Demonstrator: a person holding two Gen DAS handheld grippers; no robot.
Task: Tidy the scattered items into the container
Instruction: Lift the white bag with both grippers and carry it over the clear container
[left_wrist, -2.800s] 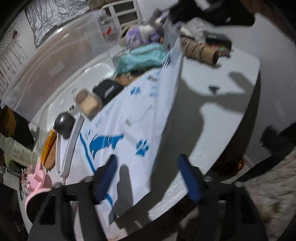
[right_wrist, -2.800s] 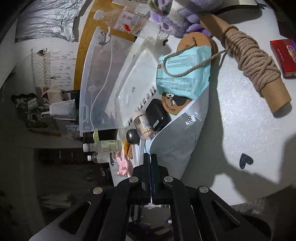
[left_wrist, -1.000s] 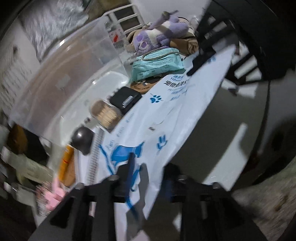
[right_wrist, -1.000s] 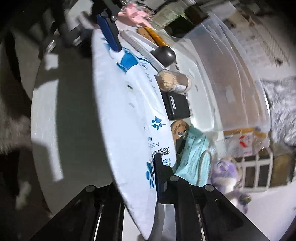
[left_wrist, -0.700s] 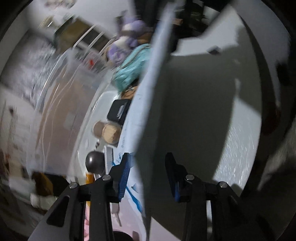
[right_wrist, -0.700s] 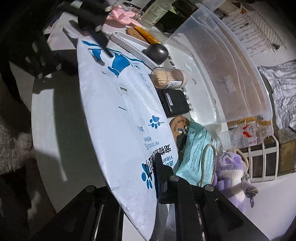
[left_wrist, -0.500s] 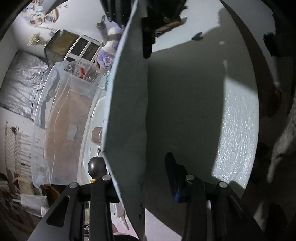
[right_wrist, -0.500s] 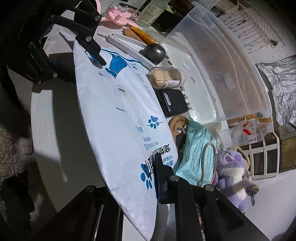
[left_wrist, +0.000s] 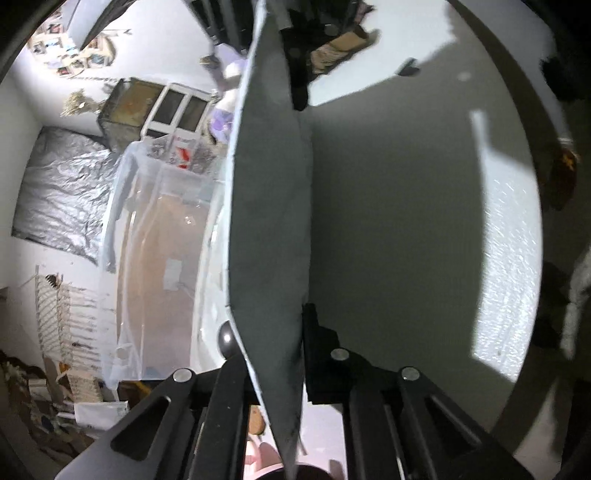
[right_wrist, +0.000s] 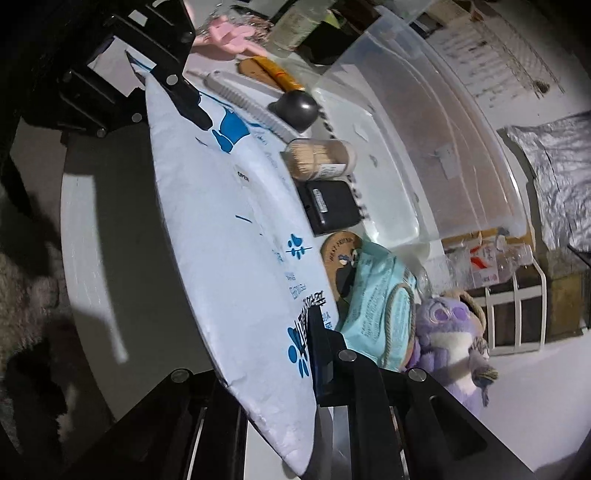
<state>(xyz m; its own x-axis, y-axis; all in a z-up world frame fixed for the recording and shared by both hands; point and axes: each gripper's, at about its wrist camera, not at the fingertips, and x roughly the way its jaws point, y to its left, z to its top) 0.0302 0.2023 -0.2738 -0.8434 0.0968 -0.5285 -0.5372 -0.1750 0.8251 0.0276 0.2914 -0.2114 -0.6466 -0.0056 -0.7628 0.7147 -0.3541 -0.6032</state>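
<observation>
— White tabletop (right_wrist: 85, 236), round, with clutter along one side. What's being held?

— A flat white bag (right_wrist: 229, 236) with blue paw prints, lifted off the tabletop and tilted on edge. The left hand-held gripper (right_wrist: 188, 105) pinches one end, the right hand-held gripper (right_wrist: 310, 354) is clamped on the other end near the printed text.

— And from the left wrist view?

— The bag's grey underside (left_wrist: 269, 206) fills the middle, its edge caught in the left hand-held gripper (left_wrist: 284, 354).

— Where's the container?

— The clear plastic bin (right_wrist: 424, 122) sits at the tabletop's edge, just past the bag. Between them lie a toothpick jar (right_wrist: 321, 157), a black case (right_wrist: 330, 206), a grey ball (right_wrist: 297, 107) and a comb (right_wrist: 247, 99). A teal packet (right_wrist: 373, 306) and a purple plush toy (right_wrist: 447, 332) rest near the right hand-held gripper.
</observation>
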